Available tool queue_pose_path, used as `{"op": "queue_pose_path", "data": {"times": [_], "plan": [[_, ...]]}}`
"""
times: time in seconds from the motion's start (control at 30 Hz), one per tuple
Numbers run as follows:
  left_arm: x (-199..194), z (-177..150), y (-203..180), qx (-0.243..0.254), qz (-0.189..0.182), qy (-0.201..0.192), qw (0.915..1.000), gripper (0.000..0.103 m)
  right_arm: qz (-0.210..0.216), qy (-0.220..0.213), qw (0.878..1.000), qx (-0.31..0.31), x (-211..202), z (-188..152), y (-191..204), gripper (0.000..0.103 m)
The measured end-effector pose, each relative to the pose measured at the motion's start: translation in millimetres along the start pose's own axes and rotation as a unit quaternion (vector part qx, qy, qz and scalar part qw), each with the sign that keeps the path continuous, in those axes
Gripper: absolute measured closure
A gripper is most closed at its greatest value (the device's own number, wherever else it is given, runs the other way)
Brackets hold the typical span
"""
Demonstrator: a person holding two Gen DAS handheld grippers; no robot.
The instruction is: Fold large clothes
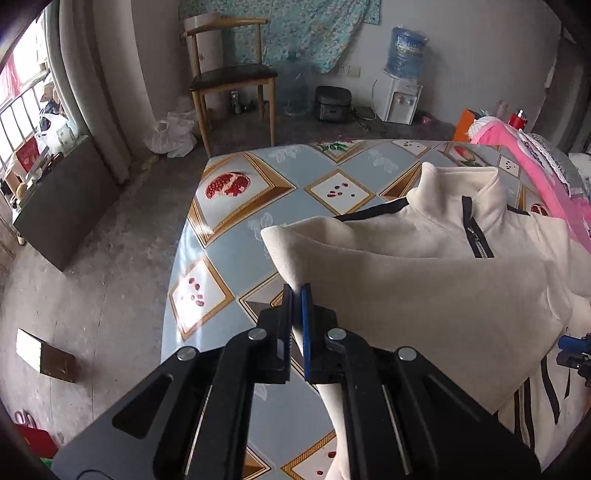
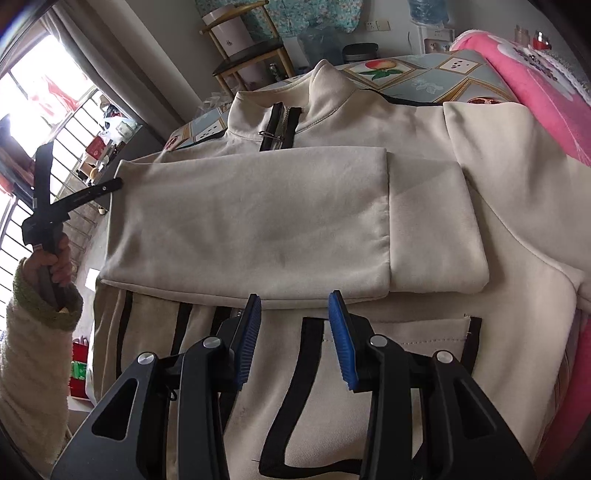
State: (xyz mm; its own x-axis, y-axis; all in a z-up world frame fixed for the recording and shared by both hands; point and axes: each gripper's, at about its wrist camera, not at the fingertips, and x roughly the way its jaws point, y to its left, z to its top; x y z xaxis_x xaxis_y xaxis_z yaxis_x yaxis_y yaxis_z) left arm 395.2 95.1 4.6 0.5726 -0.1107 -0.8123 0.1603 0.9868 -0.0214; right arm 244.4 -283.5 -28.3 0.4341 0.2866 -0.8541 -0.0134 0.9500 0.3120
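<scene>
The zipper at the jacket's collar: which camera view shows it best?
The right wrist view. There the zipper faces the camera near the middle, with its metal pull and teeth clear between the collar halves. The left wrist view shows the same zipper only from the side, as a narrow dark strip.

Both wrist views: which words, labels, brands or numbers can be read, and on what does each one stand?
No text can be read.
Water bottle on the dispenser: blue printed label, too blurred.
White cylinder on the chair: small dark mark, too small.
Red items by the window: print illegible.
Cream jacket: no lettering visible.
</scene>
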Motion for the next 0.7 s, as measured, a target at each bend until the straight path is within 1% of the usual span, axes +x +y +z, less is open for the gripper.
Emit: {"op": "queue_pose_path", "data": {"times": [0.07,0.13,0.2,0.27,0.3,0.33,0.37,0.4,0.43,0.47,0.5,0.57,0.6,0.7], "plan": [[14,0,12,-0.007,0.014,0.020,0.9997,0.099,-0.005,0.002,1.000,0.005,2,-1,-4,0.065],[37,-9,22,-0.017,0.017,0.049,0.9985,0.099,-0.010,0.005,1.000,0.010,4,-2,-7,0.065],[55,-20,21,-0.008,0.022,0.064,0.9977,0.098,-0.011,0.007,1.000,0.015,4,-5,-9,0.065],[54,-22,20,-0.004,0.020,0.052,0.9984,0.097,-0.015,0.006,1.000,0.013,2,-6,-8,0.065],[50,-22,22,-0.009,0.013,0.051,0.9986,0.094,-0.017,0.004,1.000,0.010,0,-6,-7,0.065],[45,-22,23,-0.011,0.009,0.050,0.9987,0.093,-0.018,0.002,1.000,0.007,-2,-6,-6,0.065],[32,-22,25,-0.011,0.012,0.044,0.9989,0.089,-0.017,0.001,1.000,0.004,-4,-7,-6,0.065],[22,-24,26,-0.012,0.017,0.039,0.9990,0.083,-0.016,-0.001,1.000,0.003,-6,-7,-5,0.065],[5,-30,29,-0.017,0.011,0.033,0.9992,0.078,-0.014,-0.002,1.000,0.003,-8,-9,-4,0.065],[-8,-37,31,-0.023,-0.005,0.031,0.9992,0.072,-0.009,-0.003,1.000,0.002,-10,-11,-3,0.065],[-21,-48,33,-0.029,-0.027,0.035,0.9986,0.068,-0.006,-0.004,1.000,0.001,-11,-13,-2,0.065],[-44,-77,34,-0.035,-0.055,0.053,0.9964,0.066,-0.007,-0.002,1.000,0.000,-11,-19,-1,0.065],[-52,-94,34,-0.040,-0.065,0.063,0.9951,0.063,-0.006,0.000,1.000,0.001,-10,-23,0,0.065],[-59,-140,32,-0.068,-0.079,0.100,0.9895,0.063,0.003,0.008,1.000,0.012,-6,-36,0,0.065]]}}
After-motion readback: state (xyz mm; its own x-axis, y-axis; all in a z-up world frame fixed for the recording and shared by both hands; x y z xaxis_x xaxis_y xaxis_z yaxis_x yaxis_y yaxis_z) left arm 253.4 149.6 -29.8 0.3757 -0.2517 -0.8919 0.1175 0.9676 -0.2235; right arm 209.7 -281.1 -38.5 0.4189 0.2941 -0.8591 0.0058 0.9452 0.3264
